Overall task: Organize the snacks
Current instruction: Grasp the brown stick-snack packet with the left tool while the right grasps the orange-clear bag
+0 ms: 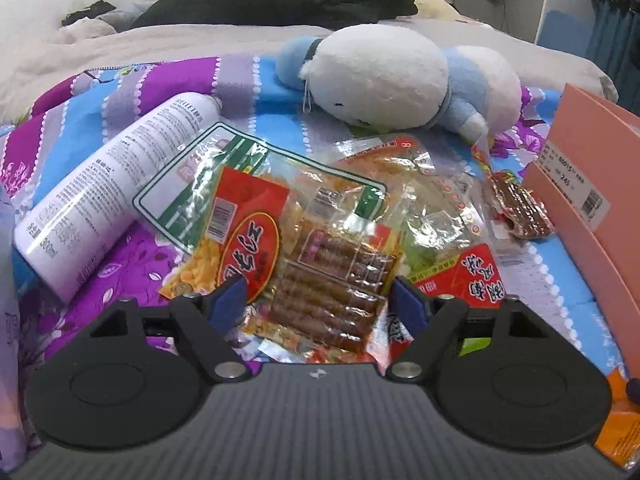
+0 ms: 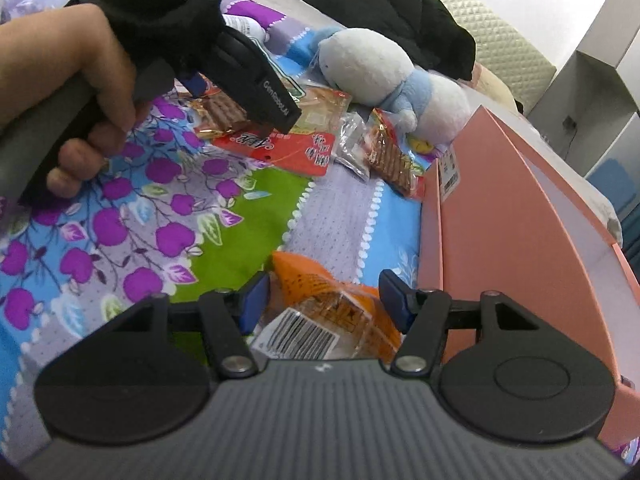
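A pile of snack packets lies on the flowered bedsheet. My left gripper is open, its blue pads either side of a clear packet of brown sticks on top of the pile. A red and yellow packet and a red packet lie beside it. My right gripper is open around an orange packet with a barcode, just left of the pink box. In the right wrist view, the left gripper hovers over the pile.
A white spray can lies left of the pile. A white and blue plush toy lies behind it. A small brown snack packet lies against the pink box. Black clothes and pillows are at the back.
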The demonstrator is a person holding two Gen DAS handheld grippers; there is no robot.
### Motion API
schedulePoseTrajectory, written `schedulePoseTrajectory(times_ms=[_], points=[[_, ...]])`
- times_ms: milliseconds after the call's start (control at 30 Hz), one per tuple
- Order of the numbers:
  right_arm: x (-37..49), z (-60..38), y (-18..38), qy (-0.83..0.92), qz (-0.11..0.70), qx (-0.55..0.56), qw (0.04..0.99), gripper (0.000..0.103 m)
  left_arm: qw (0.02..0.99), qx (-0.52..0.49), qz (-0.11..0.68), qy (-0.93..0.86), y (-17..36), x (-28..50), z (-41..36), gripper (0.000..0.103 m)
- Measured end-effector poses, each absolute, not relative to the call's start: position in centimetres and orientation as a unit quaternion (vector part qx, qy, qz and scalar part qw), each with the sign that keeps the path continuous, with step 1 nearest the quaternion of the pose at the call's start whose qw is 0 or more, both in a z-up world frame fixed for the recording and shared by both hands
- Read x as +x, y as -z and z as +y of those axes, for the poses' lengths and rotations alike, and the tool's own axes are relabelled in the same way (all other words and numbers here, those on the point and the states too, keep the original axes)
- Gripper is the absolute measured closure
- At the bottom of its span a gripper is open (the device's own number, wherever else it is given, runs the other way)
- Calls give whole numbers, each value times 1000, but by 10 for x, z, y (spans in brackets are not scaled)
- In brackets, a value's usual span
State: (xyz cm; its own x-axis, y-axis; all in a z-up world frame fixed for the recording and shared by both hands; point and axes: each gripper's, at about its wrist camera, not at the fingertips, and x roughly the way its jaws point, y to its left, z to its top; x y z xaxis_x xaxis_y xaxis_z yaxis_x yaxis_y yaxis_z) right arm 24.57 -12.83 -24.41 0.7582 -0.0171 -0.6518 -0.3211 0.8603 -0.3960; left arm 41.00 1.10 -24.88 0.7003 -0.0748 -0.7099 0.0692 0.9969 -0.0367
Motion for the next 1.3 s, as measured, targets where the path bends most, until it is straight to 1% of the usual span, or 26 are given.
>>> schedulePoseTrajectory(times_ms=[133, 233, 433, 667, 800, 1067, 1167, 1200, 1233, 1300], points=[[247, -127, 244, -86, 339, -247, 904, 47, 923, -17, 382, 50, 245, 407, 14, 38], [246, -128, 241, -90, 341, -243, 904, 48, 923, -16, 380, 51, 242, 404, 11, 41], [236, -128, 232, -99, 336, -242, 905, 48, 920, -36, 385, 62, 234, 388, 9, 43], [213, -124, 219, -117, 331, -232, 907, 48, 916, -69, 389, 61, 222, 349, 19, 43], [197, -122, 213, -127, 329, -228, 907, 48, 915, -82, 390, 57, 215, 321, 24, 43], [165, -122, 207, -139, 322, -220, 910, 49, 903, -164, 396, 44, 194, 251, 41, 43], [160, -127, 205, -134, 317, -211, 915, 49, 905, -160, 392, 38, 183, 222, 40, 43], [159, -128, 204, -133, 317, -210, 915, 49, 907, -156, 391, 33, 180, 214, 39, 44], [159, -129, 205, -132, 319, -210, 915, 49, 907, -154, 391, 32, 178, 207, 39, 53], [160, -131, 207, -137, 324, -206, 913, 49, 906, -147, 397, 24, 176, 193, 39, 55]])
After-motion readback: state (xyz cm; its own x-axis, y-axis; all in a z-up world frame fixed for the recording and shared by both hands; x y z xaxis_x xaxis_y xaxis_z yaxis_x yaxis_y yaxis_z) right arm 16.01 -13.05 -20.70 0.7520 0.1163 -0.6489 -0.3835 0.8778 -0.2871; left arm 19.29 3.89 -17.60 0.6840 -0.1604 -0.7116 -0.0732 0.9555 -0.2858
